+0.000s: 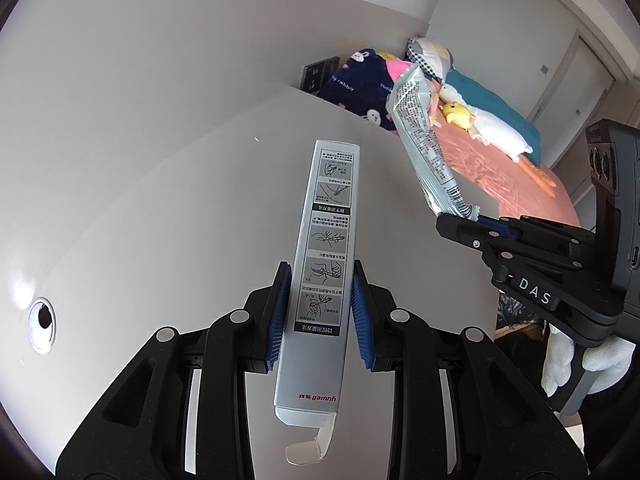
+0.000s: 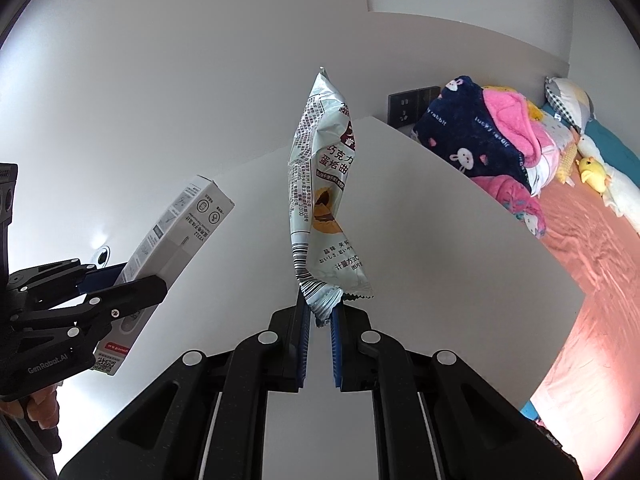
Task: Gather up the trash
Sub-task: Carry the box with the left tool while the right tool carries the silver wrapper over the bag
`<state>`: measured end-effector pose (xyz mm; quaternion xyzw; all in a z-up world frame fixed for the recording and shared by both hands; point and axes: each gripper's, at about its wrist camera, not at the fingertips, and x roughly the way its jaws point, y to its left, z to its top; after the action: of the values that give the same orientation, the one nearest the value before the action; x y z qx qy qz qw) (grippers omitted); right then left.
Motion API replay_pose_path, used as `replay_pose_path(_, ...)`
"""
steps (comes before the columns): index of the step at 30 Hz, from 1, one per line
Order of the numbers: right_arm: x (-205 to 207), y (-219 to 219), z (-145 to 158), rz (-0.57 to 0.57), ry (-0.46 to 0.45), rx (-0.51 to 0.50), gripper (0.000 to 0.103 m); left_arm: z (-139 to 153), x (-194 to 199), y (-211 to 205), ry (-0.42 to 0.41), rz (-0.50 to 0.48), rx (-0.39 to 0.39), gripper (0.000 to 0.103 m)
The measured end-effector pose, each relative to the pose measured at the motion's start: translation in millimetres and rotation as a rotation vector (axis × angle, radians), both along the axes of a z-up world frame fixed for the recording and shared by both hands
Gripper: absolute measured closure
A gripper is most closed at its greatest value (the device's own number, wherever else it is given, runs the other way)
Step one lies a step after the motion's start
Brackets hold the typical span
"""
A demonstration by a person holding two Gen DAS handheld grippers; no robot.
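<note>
Our left gripper [image 1: 318,312] pinches one silver box [image 1: 320,280] above the white bench [image 1: 180,220]; our right gripper [image 2: 320,320] pinches one snack wrapper [image 2: 324,184], both lifted clear.

A plain white tabletop [image 1: 192,208] carries nothing visible except a round cable grommet [image 1: 41,323] at nine o'clock. At two o'clock a bed with a salmon-pink sheet [image 2: 592,280] bears a navy rabbit-print blanket [image 2: 472,148], a pink fleece [image 2: 516,132], a checked pillow [image 1: 430,58], a yellow plush chick [image 1: 456,114] and a white plush goose [image 1: 500,132].

Silver-grey box [image 1: 320,280], pale green printed wrapper [image 2: 320,200], blue-padded black tongs [image 1: 320,304].
</note>
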<state>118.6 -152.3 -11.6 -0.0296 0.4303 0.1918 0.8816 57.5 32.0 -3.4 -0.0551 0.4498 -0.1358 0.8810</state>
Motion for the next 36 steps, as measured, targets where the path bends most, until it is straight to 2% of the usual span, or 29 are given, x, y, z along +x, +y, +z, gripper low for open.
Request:
replay_pose_path(21,-63,-49,29,-0.084,-0.057,0.053,0.093,24,-21,-45,-0.044,-0.084,0.041,0.074)
replay_pose_path(36,-104,-113,40,-0.211,-0.074,0.072,0.093,33,-22,-124,-0.064,-0.240,0.045,0.074)
